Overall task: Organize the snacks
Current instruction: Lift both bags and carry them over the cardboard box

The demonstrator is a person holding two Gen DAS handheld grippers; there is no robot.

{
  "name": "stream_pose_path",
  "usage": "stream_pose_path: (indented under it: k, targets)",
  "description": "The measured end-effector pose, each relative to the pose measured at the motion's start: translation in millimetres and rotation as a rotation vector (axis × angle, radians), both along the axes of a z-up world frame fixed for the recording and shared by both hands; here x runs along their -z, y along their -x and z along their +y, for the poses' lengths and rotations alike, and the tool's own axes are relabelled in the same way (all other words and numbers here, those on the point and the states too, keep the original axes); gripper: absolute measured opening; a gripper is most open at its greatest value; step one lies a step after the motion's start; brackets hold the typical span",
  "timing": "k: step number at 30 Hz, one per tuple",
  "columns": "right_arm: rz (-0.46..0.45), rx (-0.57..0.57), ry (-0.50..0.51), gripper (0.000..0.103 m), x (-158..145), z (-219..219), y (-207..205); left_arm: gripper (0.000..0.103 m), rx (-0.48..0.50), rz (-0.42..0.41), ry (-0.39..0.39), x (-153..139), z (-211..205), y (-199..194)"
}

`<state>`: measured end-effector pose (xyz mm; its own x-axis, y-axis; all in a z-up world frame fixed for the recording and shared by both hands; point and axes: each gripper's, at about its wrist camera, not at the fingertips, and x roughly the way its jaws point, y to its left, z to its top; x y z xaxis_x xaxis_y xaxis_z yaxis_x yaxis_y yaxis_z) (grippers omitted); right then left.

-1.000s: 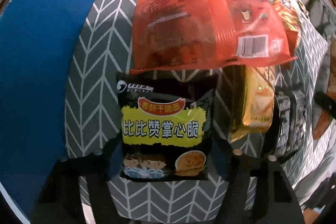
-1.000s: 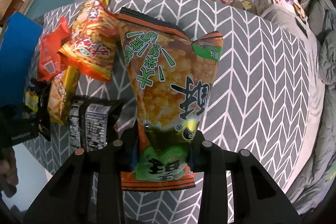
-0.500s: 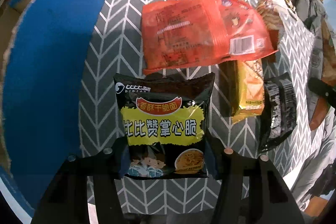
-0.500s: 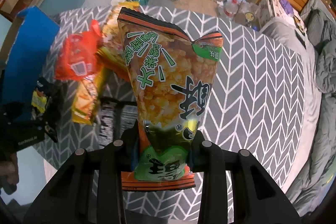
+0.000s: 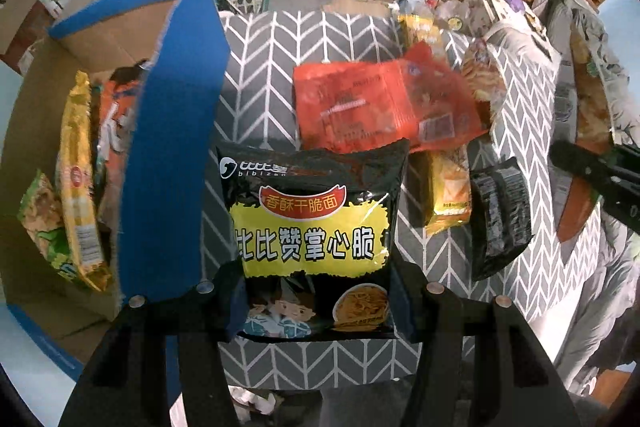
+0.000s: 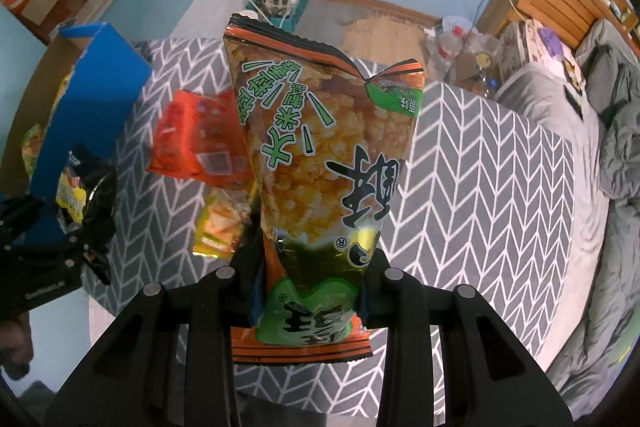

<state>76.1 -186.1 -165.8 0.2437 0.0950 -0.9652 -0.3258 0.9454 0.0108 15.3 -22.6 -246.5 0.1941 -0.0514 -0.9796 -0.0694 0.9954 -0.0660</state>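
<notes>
Both grippers have risen off the table (image 5: 304,39). Left gripper (image 5: 318,301) fingers clamp the black bag (image 5: 312,223); right gripper (image 6: 308,291) fingers clamp the rice-cracker bag (image 6: 320,163). The box (image 5: 172,131), now in view, is next.

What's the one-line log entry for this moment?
left gripper: shut on black noodle pack | right gripper: shut on rice-cracker bag | blue box: open, snacks inside

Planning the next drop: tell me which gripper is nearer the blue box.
Left. The left gripper is right beside the blue box; the right gripper is farther across the bed.
</notes>
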Motion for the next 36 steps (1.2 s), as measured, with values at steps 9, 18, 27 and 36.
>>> stream_pose_path:
  k: [9, 18, 27, 36]
  targets:
    - [-0.025, -0.044, -0.031, 0.032, -23, 28, -5, 0.058, 0.000, -0.094, -0.005, -47, 19, 3]
    - [-0.048, -0.114, -0.075, 0.032, -44, 62, -6, 0.058, -0.017, -0.145, 0.009, -83, 43, 7]
    - [-0.053, -0.200, -0.129, 0.032, -56, 115, -7, 0.058, -0.067, -0.178, -0.011, -97, 82, 18]
    - [-0.037, -0.298, -0.168, 0.032, -60, 175, -5, 0.058, -0.144, -0.188, -0.033, -98, 128, 25]
